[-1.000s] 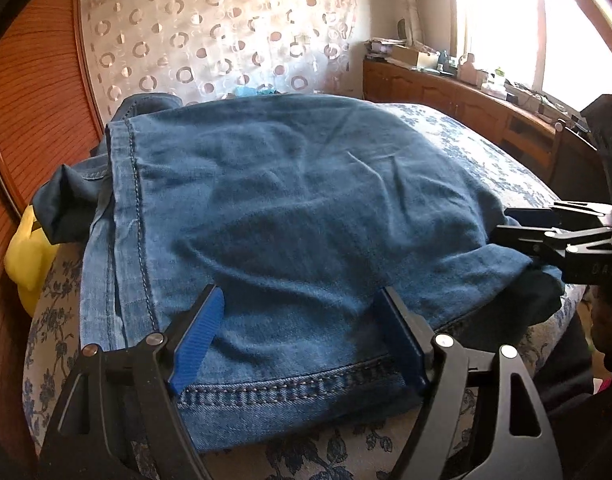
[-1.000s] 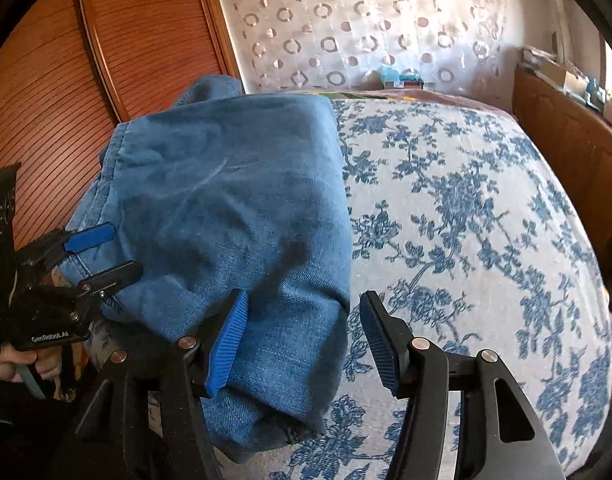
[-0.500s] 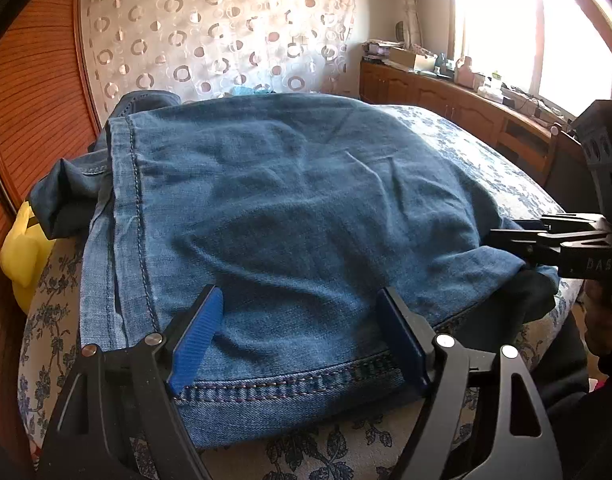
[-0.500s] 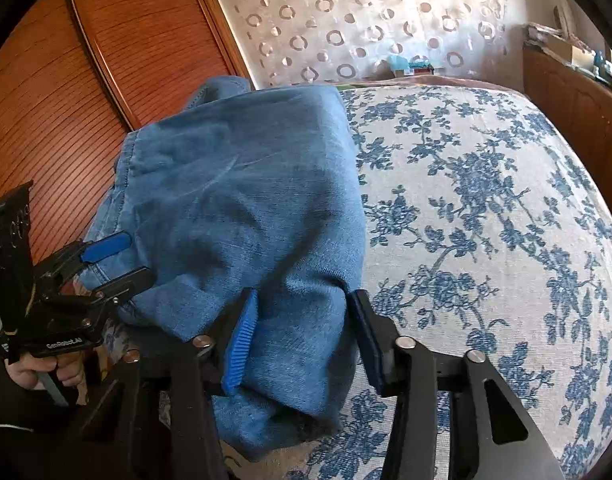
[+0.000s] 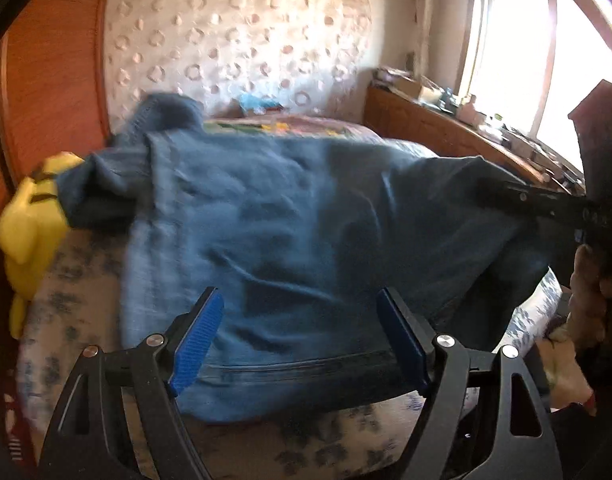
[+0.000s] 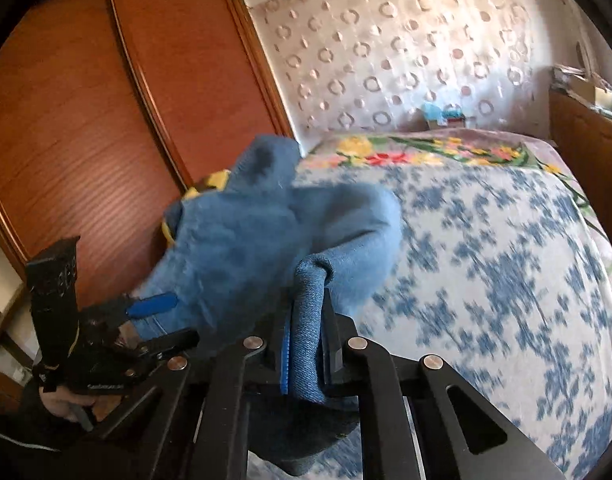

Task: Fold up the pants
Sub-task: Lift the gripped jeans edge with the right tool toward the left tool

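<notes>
Blue denim pants point(image 5: 298, 232) lie folded on the bed, their hem near me. My left gripper point(image 5: 302, 340) is open, its blue pads either side of the hem edge, just above the cloth. My right gripper point(image 6: 306, 344) is shut on the right edge of the pants point(image 6: 266, 240) and lifts that side off the bed. In the left wrist view the right gripper point(image 5: 545, 200) shows at the right, the denim stretched up to it. In the right wrist view the left gripper point(image 6: 146, 320) shows at lower left.
The bed point(image 6: 485, 264) has a blue floral cover. A yellow soft toy point(image 5: 30, 220) lies at the bed's left edge by the wooden wardrobe point(image 6: 106, 120). A wooden cabinet point(image 5: 445, 132) with clutter runs under the window on the right.
My right gripper has closed on the pants' right edge and raised it, pulling the denim up. My left gripper stays open over the hem. Both views have tilted upward.
</notes>
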### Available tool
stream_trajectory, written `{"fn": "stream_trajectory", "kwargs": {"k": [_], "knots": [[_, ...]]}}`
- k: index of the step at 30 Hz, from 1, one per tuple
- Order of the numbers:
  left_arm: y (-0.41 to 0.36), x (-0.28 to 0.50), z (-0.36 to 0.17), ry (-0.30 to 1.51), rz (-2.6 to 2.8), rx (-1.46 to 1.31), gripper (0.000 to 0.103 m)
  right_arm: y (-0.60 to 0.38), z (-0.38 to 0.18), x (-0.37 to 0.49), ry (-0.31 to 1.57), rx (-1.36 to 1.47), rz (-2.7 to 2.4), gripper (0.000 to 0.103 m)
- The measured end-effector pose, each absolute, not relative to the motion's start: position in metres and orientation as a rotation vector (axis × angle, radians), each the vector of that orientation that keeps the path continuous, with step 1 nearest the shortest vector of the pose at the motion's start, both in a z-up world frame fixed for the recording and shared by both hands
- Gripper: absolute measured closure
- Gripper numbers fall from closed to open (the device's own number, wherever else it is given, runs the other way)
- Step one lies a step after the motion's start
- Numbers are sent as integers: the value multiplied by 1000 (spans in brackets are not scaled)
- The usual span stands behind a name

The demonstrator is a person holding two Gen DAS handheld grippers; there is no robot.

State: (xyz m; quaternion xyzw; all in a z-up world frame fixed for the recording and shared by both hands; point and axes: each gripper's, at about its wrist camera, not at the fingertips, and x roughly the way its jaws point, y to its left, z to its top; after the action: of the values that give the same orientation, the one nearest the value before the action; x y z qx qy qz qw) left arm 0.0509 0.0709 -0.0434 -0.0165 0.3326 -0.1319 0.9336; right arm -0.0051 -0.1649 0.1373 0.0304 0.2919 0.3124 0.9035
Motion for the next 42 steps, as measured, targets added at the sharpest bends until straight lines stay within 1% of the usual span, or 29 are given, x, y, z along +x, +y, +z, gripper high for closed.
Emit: {"fn": "stream_trajectory", "kwargs": {"k": [6,12,17,22,26,30,33,34,36,38,40,42], "knots": [[113,42,-19,630,-185,-39,23,-121,160,4,533,45,733,93],[161,37,-13,610,-86,-77,23,-55,159,11,524,-17,844,93],[191,33,-12,602,-7,-99,23,-6,146,4,534,-92,943,93],[215,32,-15,602,34,-130,23,21,110,2,626,-182,1021,93],[214,39,-15,608,14,-127,23,21,79,14,705,-204,1017,93],[202,55,-14,617,-40,-111,23,19,72,18,712,-211,1007,93],[186,70,-11,629,-92,-85,23,18,74,13,705,-225,991,82],[180,75,-10,634,-100,-74,23,17,78,10,701,-234,989,76],[170,81,-6,632,-126,-56,23,10,86,-2,682,-229,988,68],[161,84,-2,632,-156,-50,23,2,91,-7,662,-226,984,56],[152,87,1,634,-182,-46,23,-9,93,-11,653,-232,950,50],[144,91,1,643,-210,-36,23,-20,93,-12,660,-226,940,50]]}}
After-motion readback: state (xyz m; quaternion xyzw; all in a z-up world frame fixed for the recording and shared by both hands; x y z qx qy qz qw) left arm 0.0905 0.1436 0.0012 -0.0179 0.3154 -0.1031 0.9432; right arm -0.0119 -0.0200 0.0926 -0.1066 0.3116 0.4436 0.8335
